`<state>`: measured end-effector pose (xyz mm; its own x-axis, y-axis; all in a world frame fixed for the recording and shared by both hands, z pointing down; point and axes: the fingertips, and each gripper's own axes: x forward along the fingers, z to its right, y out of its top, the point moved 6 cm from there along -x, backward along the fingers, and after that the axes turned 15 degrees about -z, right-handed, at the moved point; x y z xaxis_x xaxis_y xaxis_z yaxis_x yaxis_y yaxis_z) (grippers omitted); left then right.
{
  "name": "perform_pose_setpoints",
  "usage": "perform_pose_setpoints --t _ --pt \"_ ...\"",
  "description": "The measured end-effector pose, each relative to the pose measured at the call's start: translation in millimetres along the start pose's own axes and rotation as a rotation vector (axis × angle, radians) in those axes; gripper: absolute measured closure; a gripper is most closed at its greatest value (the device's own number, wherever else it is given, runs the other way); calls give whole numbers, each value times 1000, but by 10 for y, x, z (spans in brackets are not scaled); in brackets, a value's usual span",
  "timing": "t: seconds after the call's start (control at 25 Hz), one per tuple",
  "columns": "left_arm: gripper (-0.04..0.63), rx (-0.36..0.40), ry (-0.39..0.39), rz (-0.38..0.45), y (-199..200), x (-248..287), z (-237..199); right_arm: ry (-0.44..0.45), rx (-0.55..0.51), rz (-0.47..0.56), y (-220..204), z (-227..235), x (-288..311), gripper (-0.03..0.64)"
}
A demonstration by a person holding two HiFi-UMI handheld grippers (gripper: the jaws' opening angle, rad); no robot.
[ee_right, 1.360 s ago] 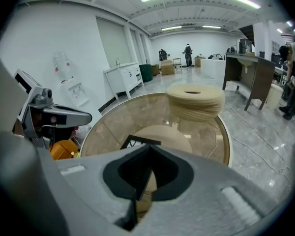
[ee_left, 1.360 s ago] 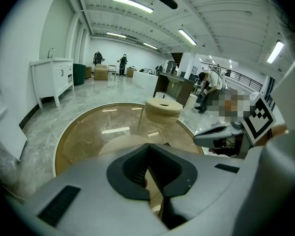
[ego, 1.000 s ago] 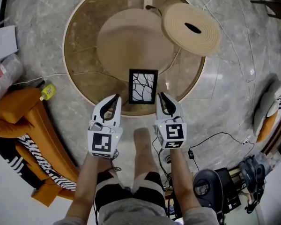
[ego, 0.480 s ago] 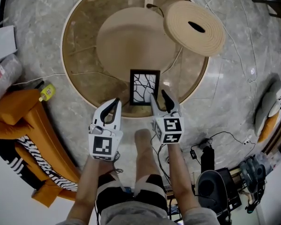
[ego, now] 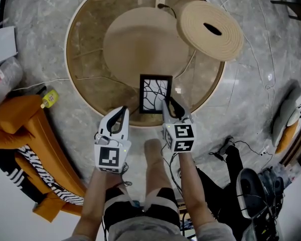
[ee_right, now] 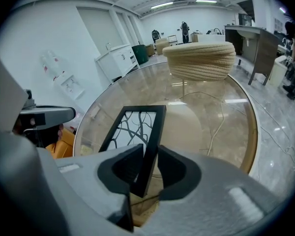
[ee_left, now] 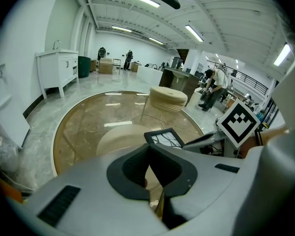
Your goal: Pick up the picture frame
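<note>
1. Pinching the frame [ego: 155, 93] by its right rail, the right gripper [ego: 169, 104] has one jaw on each side of the black edge, near the bottom corner. Its jaws have just been closing, and in the right gripper view both pads touch the rail.
2. The frame is black, with a dark branch pattern on white. It lies on the round glass table [ego: 85, 59], close to the near rim, at the near edge of the beige base [ego: 140, 39] seen through the glass.
3. The left gripper [ego: 121, 110] hangs over the table's near rim, just left of the frame and apart from it. Its fingers are pressed together at the tips, with nothing between them.
4. A ribbed beige disc [ego: 210, 29] with a dark slot sits at the table's far right edge, well apart from the frame.
5. An orange cushion [ego: 20, 119] lies on the floor to the left of the table.
</note>
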<state>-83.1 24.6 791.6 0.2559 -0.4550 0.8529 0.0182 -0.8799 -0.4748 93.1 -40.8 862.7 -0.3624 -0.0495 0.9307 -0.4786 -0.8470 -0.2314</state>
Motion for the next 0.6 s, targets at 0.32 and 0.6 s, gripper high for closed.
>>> perform_pose_setpoints --t 0.32,0.6 --pt "578 -31 18 -5 33 13 -71 -8 24 -16 48 24 11 548" --pt "578 -4 19 8 89 -34 -73 -24 32 18 83 50 -79 552"
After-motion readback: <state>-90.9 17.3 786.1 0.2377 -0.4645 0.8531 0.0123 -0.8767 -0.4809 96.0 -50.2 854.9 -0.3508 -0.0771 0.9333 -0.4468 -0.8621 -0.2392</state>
